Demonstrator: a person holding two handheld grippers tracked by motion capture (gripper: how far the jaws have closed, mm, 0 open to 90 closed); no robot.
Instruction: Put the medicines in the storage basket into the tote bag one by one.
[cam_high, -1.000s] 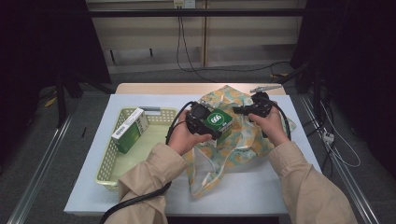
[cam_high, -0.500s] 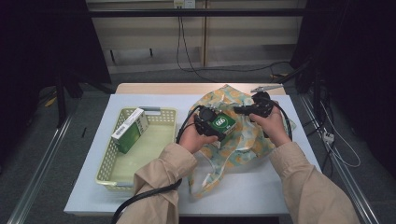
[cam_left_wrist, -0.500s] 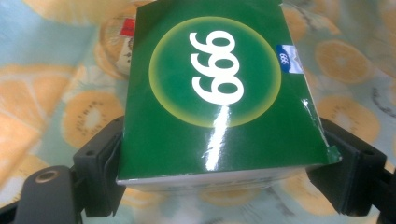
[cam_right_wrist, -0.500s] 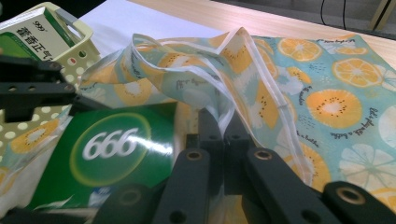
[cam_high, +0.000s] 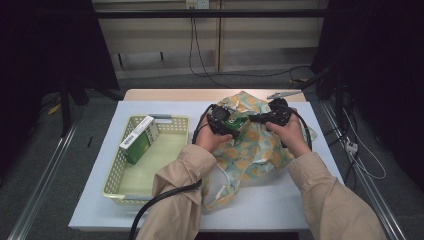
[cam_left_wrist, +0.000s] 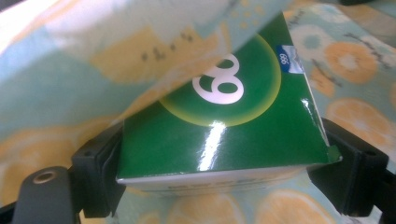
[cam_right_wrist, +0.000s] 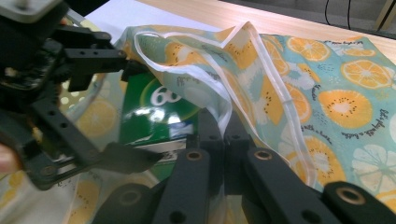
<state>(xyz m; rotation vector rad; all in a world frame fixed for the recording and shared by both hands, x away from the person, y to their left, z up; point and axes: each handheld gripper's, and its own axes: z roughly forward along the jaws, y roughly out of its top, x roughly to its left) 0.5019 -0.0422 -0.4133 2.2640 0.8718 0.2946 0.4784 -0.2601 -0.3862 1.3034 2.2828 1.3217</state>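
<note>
The left gripper (cam_high: 223, 121) has its jaws clamped on a green box (cam_left_wrist: 219, 126), half under the rim of the fruit-print bag (cam_high: 255, 150) on the surface; the right gripper (cam_right_wrist: 223, 133) pinches that rim with jaws closed

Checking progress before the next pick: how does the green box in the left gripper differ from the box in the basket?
The held green box is clamped between the left gripper jaws, going into the fruit-print bag; the basket box lies free, leaning on the basket wall. The held one is partly covered by bag fabric, which the right gripper pinches; the basket one is fully exposed. Both are green-and-white cartons.
</note>
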